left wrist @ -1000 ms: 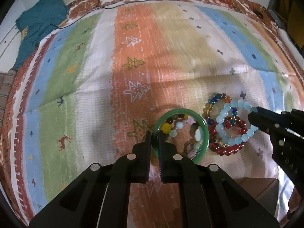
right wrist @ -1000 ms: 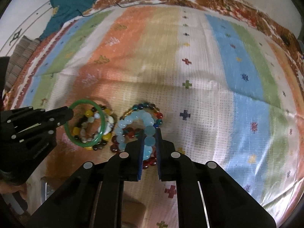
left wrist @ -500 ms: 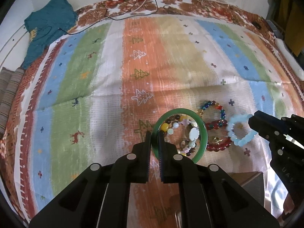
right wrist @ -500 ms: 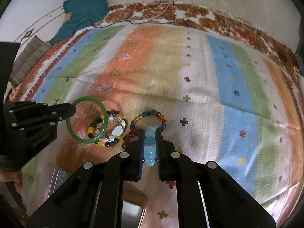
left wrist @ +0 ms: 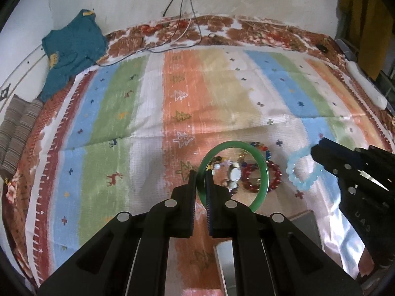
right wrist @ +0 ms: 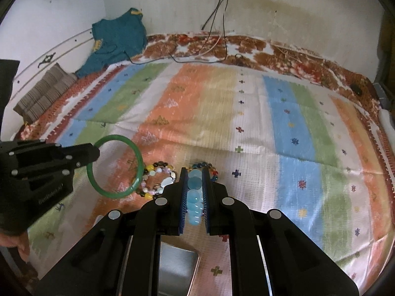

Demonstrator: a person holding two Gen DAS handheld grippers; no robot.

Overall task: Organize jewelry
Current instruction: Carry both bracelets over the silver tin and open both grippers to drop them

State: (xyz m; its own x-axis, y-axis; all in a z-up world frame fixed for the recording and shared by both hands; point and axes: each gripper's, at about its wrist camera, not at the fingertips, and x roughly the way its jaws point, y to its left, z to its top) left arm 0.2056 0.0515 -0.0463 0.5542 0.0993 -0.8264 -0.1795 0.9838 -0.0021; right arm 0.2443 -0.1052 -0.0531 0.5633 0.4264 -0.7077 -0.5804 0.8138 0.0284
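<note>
My left gripper [left wrist: 201, 175] is shut on the rim of a green bangle [left wrist: 262, 159], which hangs above the striped blanket [left wrist: 148, 123]. From the right wrist view the bangle [right wrist: 138, 159] sticks out of the left gripper [right wrist: 96, 151]. My right gripper [right wrist: 195, 172] is shut on a light blue bead bracelet [right wrist: 193, 197], also lifted; the left wrist view shows this bracelet [left wrist: 292, 172] dangling from the right gripper [left wrist: 314, 151]. A mixed-stone bracelet [right wrist: 160, 181], a dark red bead bracelet [left wrist: 274, 172] and a multicoloured bead bracelet [right wrist: 206, 165] lie on the blanket below.
A shiny metal tin [right wrist: 177, 268] lies on the blanket's near edge under the grippers. A teal garment [left wrist: 71, 49] and striped folded cloth [left wrist: 17, 128] sit at the far left. Cables [left wrist: 182, 24] hang down the wall onto the blanket. A hand [right wrist: 14, 241] holds the left gripper.
Both grippers have risen and pulled back. The green bangle and the light blue bracelet have come up off the pile, leaving the other bracelets on the blanket.
</note>
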